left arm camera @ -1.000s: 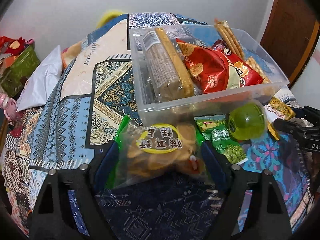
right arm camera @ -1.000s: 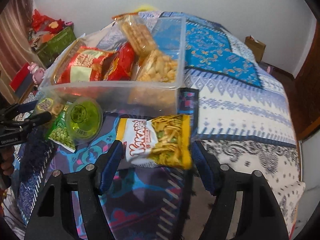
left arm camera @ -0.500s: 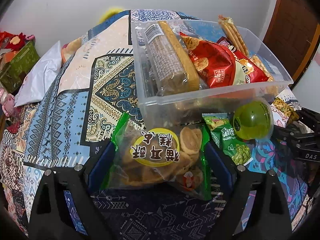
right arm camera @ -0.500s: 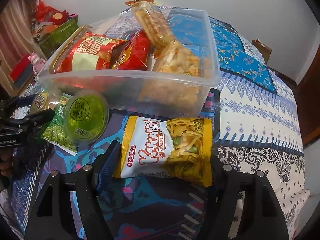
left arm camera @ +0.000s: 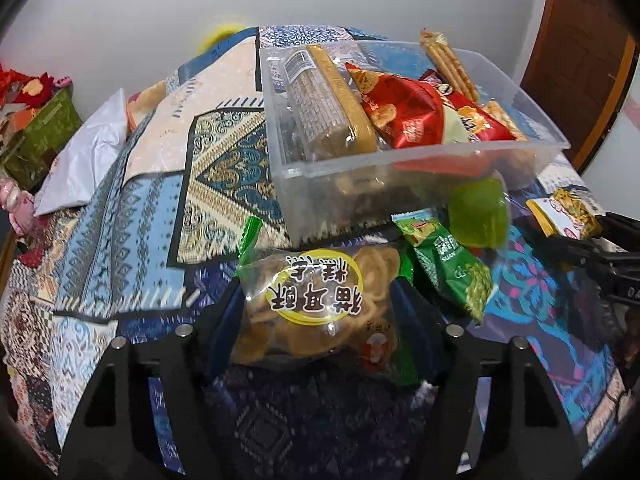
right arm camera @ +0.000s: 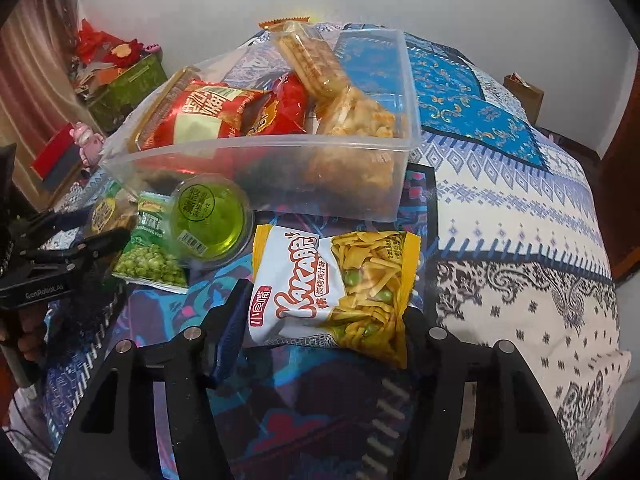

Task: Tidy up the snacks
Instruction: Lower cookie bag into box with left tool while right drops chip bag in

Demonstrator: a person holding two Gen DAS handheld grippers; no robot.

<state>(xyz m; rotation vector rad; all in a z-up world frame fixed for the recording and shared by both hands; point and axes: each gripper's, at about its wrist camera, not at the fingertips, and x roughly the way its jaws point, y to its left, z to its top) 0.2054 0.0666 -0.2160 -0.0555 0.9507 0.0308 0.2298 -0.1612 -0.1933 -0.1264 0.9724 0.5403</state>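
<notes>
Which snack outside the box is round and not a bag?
The green jelly cup. It is a round see-through tub with a label on its lid; the other loose snacks beside it on the blanket are flat crinkly bags.

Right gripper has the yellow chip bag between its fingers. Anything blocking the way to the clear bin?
Nothing visible. The yellow chip bag sits just before the clear bin; its open top has free space at the near right corner.

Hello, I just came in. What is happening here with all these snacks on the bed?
A person is sorting snacks with a gripper in each hand. The left gripper is closing on a clear bag of round biscuits; the right gripper is closing on a yellow Kakabe snack bag. Both bags lie on the patterned bedspread before the clear plastic bin, which already holds several packets. A green pea packet and a green jelly cup wait outside.
</notes>
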